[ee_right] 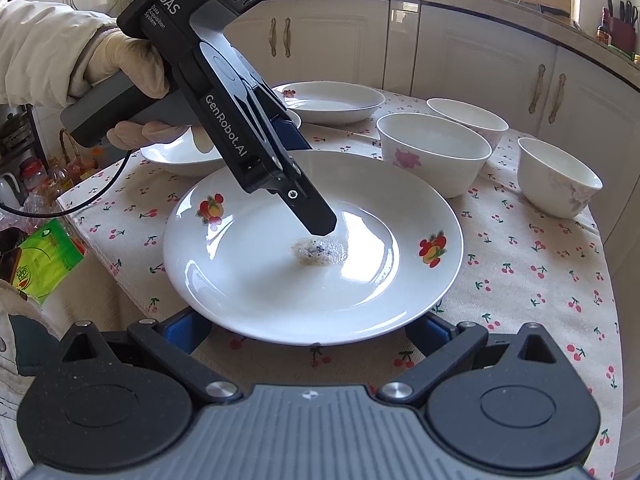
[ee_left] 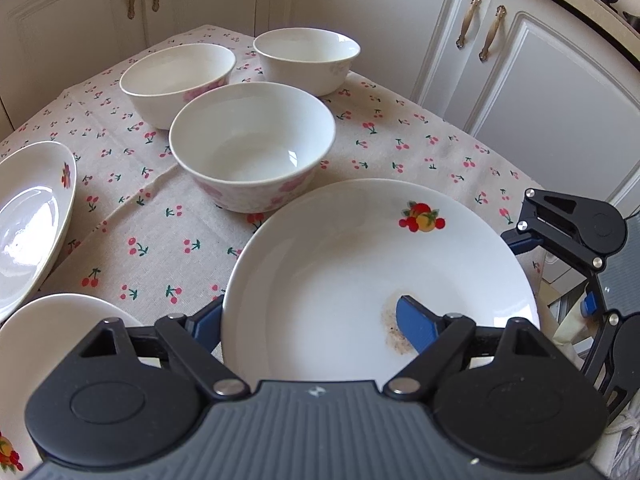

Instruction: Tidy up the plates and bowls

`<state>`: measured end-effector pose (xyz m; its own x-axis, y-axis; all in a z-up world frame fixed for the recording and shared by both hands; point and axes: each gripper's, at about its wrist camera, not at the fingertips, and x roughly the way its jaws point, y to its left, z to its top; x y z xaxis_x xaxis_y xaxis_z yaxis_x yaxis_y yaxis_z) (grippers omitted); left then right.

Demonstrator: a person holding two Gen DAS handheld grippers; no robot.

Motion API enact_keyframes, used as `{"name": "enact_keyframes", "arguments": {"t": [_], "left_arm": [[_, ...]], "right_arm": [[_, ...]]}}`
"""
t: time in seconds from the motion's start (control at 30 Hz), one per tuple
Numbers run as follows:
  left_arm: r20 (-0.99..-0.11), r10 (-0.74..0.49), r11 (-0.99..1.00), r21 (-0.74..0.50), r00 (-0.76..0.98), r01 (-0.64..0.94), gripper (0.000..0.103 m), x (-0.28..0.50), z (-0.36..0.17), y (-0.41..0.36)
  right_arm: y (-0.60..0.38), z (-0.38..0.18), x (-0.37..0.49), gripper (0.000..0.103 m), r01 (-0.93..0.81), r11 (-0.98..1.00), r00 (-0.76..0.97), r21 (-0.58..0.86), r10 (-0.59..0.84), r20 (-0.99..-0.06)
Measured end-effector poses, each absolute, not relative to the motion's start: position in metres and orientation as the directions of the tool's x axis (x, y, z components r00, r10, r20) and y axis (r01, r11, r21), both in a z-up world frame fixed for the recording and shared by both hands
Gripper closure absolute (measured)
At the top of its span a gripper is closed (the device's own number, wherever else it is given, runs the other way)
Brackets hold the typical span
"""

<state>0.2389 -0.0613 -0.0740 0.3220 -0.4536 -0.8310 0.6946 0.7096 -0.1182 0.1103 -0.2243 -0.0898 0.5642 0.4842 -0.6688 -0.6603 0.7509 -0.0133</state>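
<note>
Left gripper (ee_left: pixel 312 324): jaws roughly half open, nothing clamped. One finger (ee_left: pixel 416 328) has its tip on the fruit-print plate (ee_left: pixel 360 248), at a gritty smudge (ee_right: pixel 320 252); the other sits outside the plate's rim. Right gripper (ee_right: pixel 306 332): jaws wide, tips hidden under the plate's near edge, contact unclear. Three bowls (ee_left: pixel 252 144) beyond the plate, two more plates (ee_left: pixel 32 216) beside it.
</note>
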Motion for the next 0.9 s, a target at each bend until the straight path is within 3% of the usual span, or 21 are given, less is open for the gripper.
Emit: {"name": "enact_keyframes", "arguments": {"t": [0.9], "left_arm": [[-0.768,-0.452,0.796,-0.117,0.454,0.593,0.016,0.215,-0.035,0.007]], "right_arm": [[-0.178,-0.057,0.119,0.0,-0.749,0.662,0.511,-0.037,0.541,-0.668]]}}
